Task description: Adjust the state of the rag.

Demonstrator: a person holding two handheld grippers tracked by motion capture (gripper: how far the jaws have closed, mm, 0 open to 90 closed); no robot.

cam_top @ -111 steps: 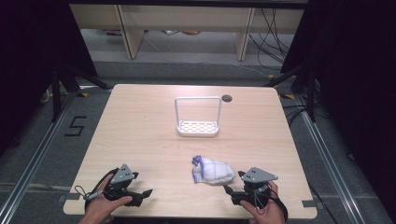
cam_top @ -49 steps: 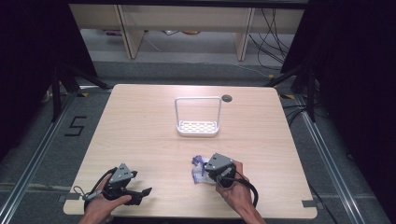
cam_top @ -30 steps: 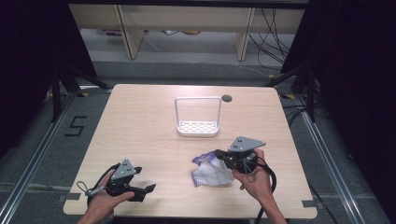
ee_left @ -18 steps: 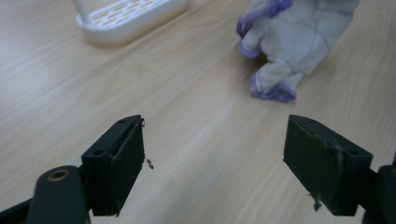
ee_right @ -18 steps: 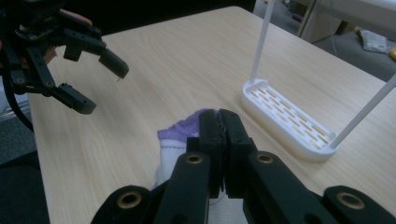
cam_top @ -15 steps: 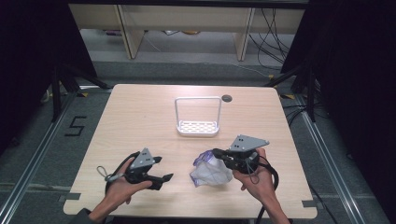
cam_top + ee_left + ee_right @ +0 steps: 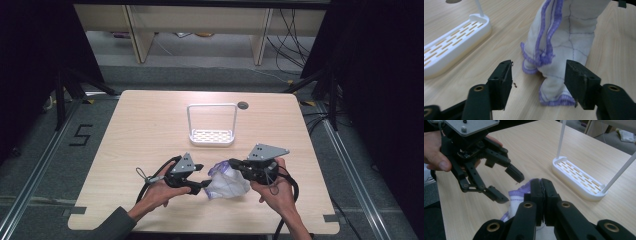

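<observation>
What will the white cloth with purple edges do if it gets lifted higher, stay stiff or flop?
The cloth probably flops: it hangs in folds below the right gripper. It seems light, since one pinched edge holds it up. It likely won't roll or break.

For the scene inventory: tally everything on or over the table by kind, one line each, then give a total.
Cloths: 1, the white cloth with purple edging, pinched by the right gripper.
Racks: 1, the white rack.
Grippers: 2, the right one and the left gripper, jaws just closing around the cloth's lower end without pressing it.
Total: 4
</observation>
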